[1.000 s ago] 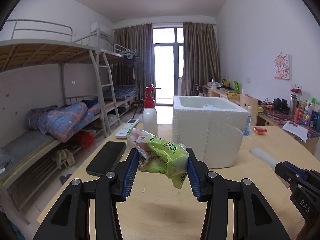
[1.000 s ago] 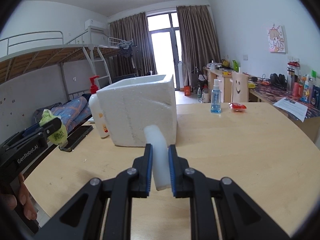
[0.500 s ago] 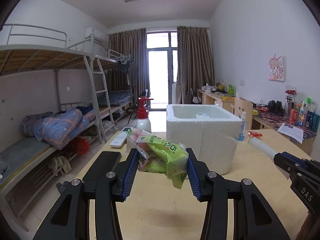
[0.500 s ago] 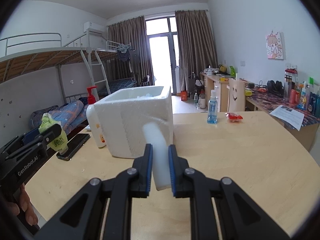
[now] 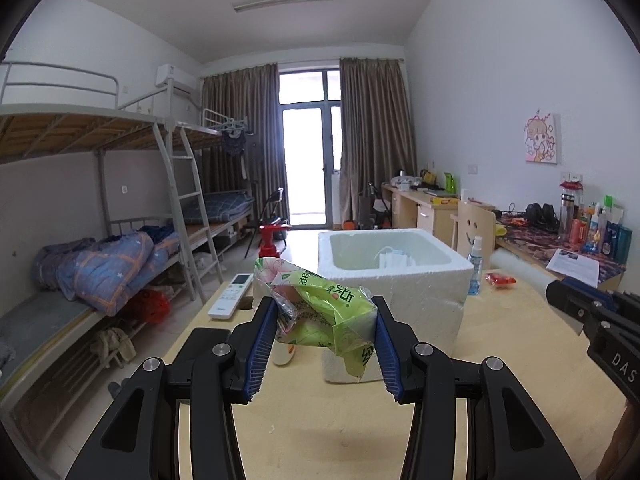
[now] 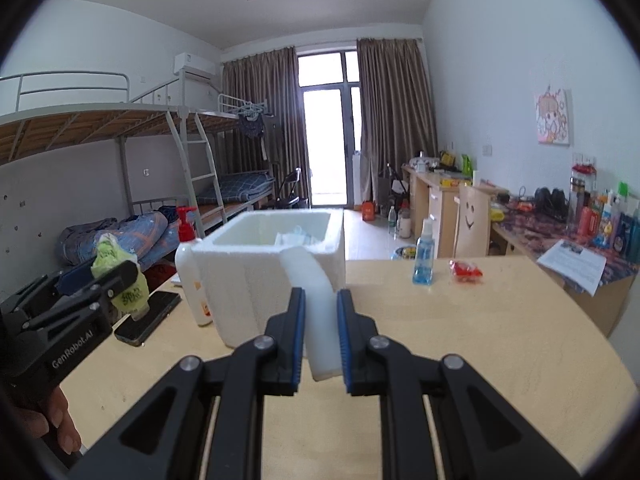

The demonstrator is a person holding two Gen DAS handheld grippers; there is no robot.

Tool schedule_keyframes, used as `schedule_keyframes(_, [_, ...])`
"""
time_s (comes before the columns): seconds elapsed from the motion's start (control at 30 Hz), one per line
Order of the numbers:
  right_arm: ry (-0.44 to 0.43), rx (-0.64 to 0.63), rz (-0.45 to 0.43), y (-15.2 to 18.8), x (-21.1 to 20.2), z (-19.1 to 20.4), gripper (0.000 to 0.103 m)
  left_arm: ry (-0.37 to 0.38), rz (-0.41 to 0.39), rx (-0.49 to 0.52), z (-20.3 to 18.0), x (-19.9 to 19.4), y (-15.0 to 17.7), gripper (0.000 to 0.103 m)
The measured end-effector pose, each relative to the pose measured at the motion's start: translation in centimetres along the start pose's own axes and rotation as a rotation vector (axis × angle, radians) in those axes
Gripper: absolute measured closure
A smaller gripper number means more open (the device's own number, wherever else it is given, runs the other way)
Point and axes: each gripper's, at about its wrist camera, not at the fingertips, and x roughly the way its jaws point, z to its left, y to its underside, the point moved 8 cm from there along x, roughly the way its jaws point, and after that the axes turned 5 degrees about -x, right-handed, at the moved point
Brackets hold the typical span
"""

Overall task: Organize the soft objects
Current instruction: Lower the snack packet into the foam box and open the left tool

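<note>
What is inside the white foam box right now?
The foam box holds a small stack of white face masks against its far wall. Its near wall hides the floor closest to the cameras.

A crumpled green tissue pack (image 5: 332, 316) is sitting mid-frame, pinched in the air. A white foam strip (image 6: 316, 300) is standing tilted at center, before the white foam box (image 6: 272, 276).

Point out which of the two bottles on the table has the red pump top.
It is the white bottle standing against the foam box's left side, beside the black phone. The other, a small bottle of blue liquid, has a clear spray cap and stands alone further right.
</note>
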Motion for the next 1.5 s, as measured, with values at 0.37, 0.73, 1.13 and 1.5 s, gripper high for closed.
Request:
schedule_keyframes(0.37, [0.004, 0.000, -0.012, -2.2, 0.6, -0.8, 0.084, 0.008, -0.026, 0.002, 0.0, 0.3, -1.5, 0.054])
schedule_keyframes(0.73, [0.008, -0.017, -0.032, -4.3, 0.8, -0.8, 0.084, 0.020, -0.044, 0.020, -0.9, 1.1, -3.7, 0.054])
schedule_keyframes(1.13, [-0.002, -0.035, -0.030, -5.5, 2.0, -0.9, 0.084, 0.069, -0.021, 0.047, -1.6, 2.5, -4.0, 0.054])
schedule_keyframes(1.5, [-0.015, -0.040, -0.013, -6.2, 4.4, -1.2, 0.084, 0.096, 0.002, 0.035, -1.7, 5.2, -4.6, 0.054])
